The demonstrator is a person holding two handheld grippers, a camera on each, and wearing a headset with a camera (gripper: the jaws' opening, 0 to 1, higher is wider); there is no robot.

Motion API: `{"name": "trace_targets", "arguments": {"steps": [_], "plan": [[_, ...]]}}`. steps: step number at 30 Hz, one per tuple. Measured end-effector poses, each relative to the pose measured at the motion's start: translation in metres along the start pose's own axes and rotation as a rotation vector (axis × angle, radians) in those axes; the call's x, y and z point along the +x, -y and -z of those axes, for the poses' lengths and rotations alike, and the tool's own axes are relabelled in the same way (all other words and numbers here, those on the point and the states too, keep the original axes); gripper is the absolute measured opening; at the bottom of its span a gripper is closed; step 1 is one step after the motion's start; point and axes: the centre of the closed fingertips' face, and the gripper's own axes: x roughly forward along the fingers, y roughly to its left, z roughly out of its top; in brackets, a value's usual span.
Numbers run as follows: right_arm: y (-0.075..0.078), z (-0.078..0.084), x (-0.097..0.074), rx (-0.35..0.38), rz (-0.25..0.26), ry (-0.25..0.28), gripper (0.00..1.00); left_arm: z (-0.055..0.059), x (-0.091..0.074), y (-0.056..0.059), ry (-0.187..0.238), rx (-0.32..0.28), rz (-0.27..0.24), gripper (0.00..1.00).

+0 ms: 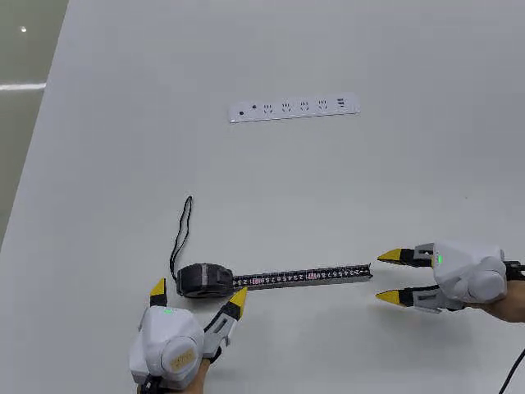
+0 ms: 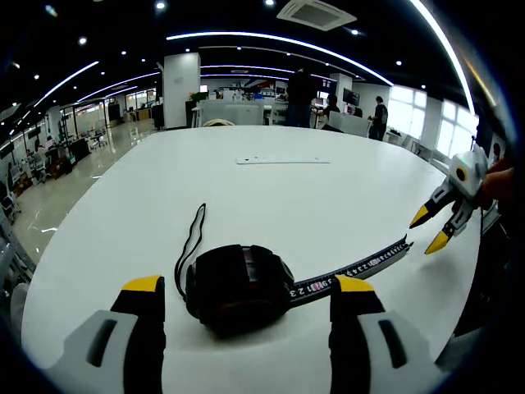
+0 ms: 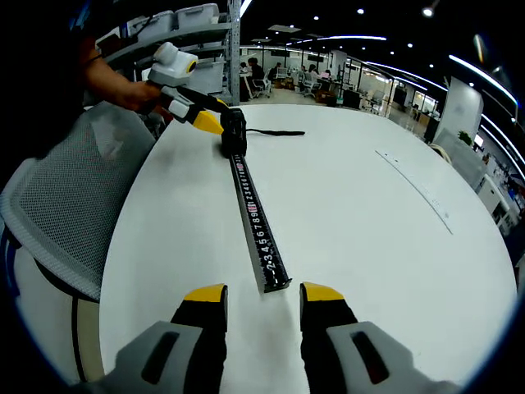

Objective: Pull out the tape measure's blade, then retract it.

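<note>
Tape measure [image 1: 205, 279] lies flat on the white worktop [image 1: 123, 148], near the person's edge. Its dark case [image 2: 239, 287] is to the left and its blade [image 1: 303, 277] is drawn out to the right. The long axis runs almost straight across the worktop from left to right, rising very slightly toward the free end. The strap [image 1: 182, 234] trails away from the case on the far side, toward the power strip [image 1: 294, 107], which is well apart.

The left gripper [image 1: 198, 293] comes at the case from the near side. Its jaws are spread wide and straddle the case without closing on it. In the left gripper view a gap shows on each side, with the blade leaving under the right-hand jaw.

The right gripper [image 1: 389, 277] faces back along the blade. Its jaws are parted and hold nothing. The blade's free end lies just ahead of the gap between them and points into it, as the right gripper view [image 3: 263, 292] shows along the blade [image 3: 254, 217].

So the blade's axis lines up with the right gripper, which is nearer the free end, while the left gripper is nearer the case. With the blade already out, retracting probably depends on the left jaws steadying the case while the blade runs back leftward along this same line.
</note>
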Motion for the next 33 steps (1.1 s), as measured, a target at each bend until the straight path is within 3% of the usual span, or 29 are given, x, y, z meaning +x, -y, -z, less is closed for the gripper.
{"name": "trace_targets", "arguments": {"steps": [12,19,25,33], "plan": [[0.007,0.002,0.015,-0.036,-0.065,-0.020,0.30,0.002,0.005,0.000,-0.013,0.004,-0.004,0.79],[0.004,0.004,0.025,-0.056,-0.127,-0.036,0.25,0.006,0.009,-0.002,-0.026,-0.012,-0.014,0.78],[0.006,0.005,0.028,-0.064,-0.134,-0.042,0.15,0.006,0.013,-0.001,-0.021,-0.046,-0.018,0.78],[0.006,0.007,0.030,-0.075,-0.153,-0.045,0.15,0.003,0.016,-0.004,-0.015,-0.082,-0.043,0.77]]}}
